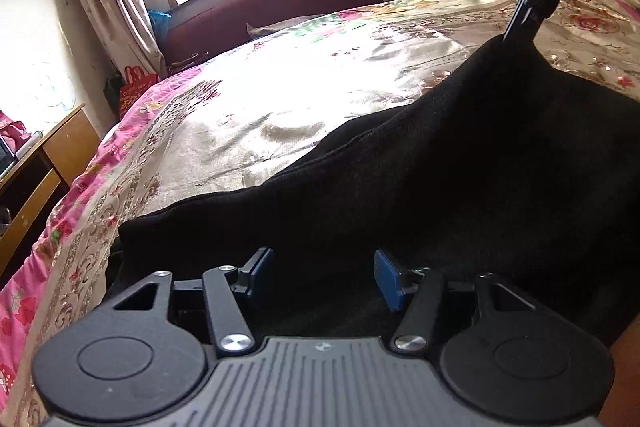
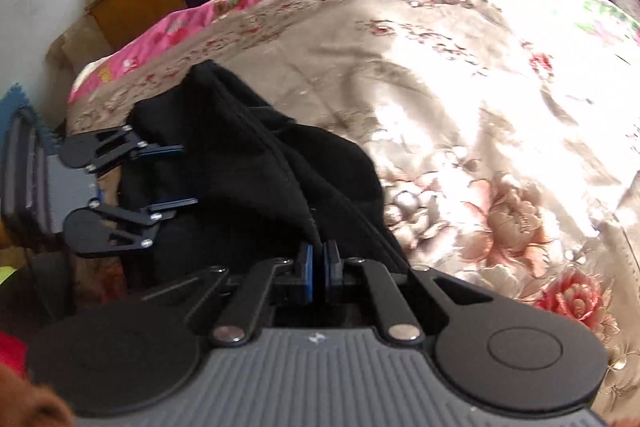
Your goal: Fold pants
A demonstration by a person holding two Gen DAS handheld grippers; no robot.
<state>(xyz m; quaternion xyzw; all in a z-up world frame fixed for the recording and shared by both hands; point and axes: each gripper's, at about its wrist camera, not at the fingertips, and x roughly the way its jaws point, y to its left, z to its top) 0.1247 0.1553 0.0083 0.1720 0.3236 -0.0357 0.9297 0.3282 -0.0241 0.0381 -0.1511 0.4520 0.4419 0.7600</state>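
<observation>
My left gripper [image 1: 323, 277]: jaws apart over the black pants [image 1: 400, 187], nothing between them | pants: heaped on the floral bedspread [image 2: 480, 87] | my right gripper [image 2: 319, 265]: jaws clamped on a pants edge, lifting it.

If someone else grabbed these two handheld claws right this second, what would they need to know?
Right claw: shut on an edge of the black fleece pants, lifting that part into a ridge.
Left claw: open, jaws wide apart, over the pants near the bed's edge, gripping nothing.
The pants lie bunched on the floral satin bedspread, near its pink border.
Done: one edge picked up. No neat fold shows yet.
Left: probably grip a second point with the left claw, spread the pants flat, then fold them.
</observation>
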